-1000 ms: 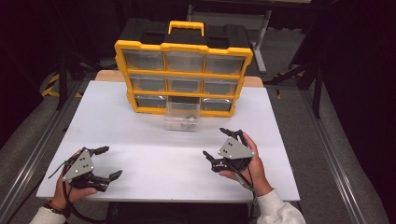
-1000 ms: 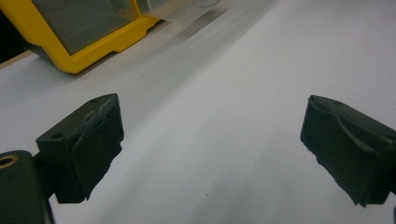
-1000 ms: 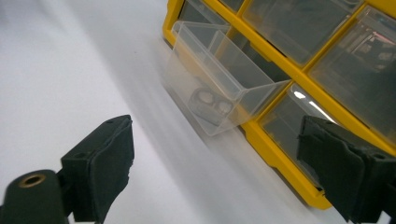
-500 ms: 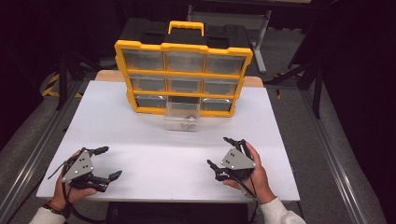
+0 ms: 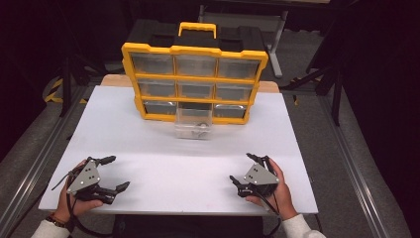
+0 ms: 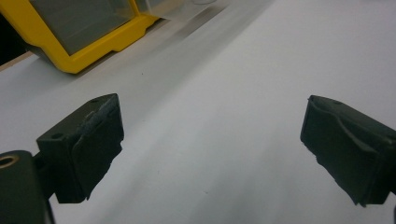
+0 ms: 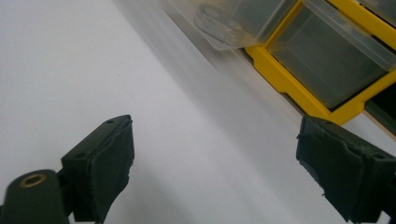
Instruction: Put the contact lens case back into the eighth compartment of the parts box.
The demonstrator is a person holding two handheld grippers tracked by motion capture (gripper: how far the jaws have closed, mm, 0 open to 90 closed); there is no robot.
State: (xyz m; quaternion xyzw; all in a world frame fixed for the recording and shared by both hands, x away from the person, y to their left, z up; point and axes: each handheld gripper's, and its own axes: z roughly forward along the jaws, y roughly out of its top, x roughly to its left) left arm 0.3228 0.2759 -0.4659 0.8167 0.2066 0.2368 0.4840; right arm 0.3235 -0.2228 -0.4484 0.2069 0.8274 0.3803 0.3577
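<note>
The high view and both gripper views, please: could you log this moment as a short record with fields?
surface: white table
organizer: yellow drawer cabinet upright at the far side, three rows of clear drawers
open drawer: bottom middle drawer pulled out, small items inside, too blurred to name
left gripper: open, empty, near the front left edge
right gripper: open, empty, near the front right edge

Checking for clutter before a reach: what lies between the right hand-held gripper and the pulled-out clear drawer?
Nothing: the high view shows bare white table between the right hand-held gripper and the clear drawer.
</note>
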